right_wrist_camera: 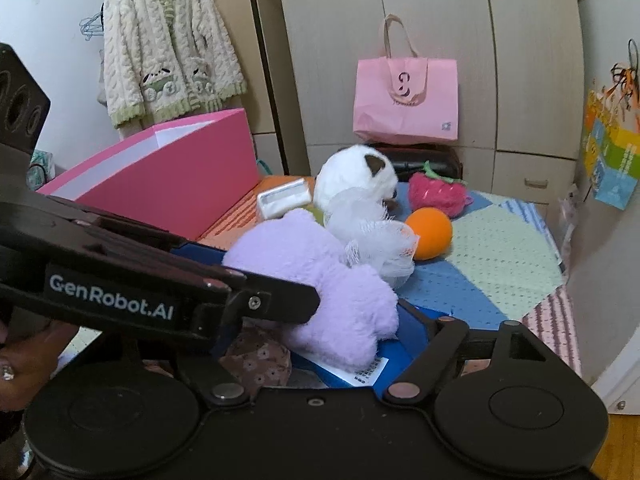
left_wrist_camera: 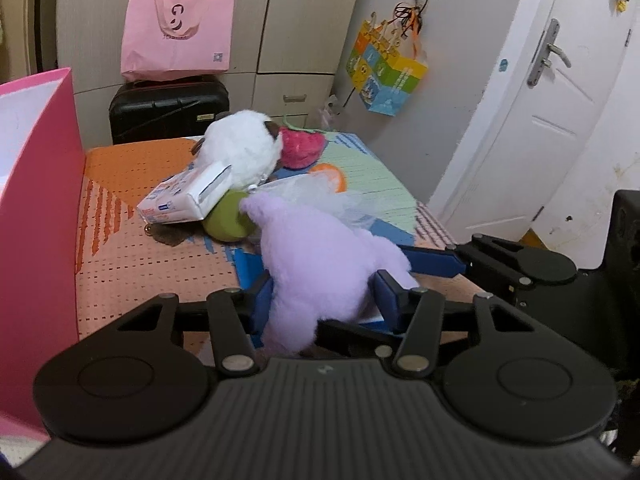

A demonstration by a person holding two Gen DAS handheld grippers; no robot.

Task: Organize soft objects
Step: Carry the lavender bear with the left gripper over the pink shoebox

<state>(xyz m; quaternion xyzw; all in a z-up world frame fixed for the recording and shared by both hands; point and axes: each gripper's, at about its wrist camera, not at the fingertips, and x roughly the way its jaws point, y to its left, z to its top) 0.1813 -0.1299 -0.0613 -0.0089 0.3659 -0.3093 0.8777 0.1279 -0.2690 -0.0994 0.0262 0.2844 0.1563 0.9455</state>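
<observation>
A lilac plush toy (left_wrist_camera: 320,264) lies on the patterned mat, and my left gripper (left_wrist_camera: 324,300) is shut on its near end between blue pads. It shows in the right wrist view too (right_wrist_camera: 320,280). My right gripper (right_wrist_camera: 312,344) sits close beside it with its blue fingers around the plush's lower edge; the left gripper's arm crosses in front, and I cannot tell whether it grips. Behind lie a white plush cat (left_wrist_camera: 240,148), a green ball (left_wrist_camera: 226,218), a tissue pack (left_wrist_camera: 188,196), a pink strawberry plush (right_wrist_camera: 438,192), an orange ball (right_wrist_camera: 430,232) and white mesh (right_wrist_camera: 384,248).
An open pink box (right_wrist_camera: 180,172) stands at the left of the mat (left_wrist_camera: 140,256). A black suitcase (left_wrist_camera: 168,108) with a pink tote bag (left_wrist_camera: 178,32) stands behind. A white door (left_wrist_camera: 540,100) is to the right. A brown floral soft item (right_wrist_camera: 260,360) lies under the grippers.
</observation>
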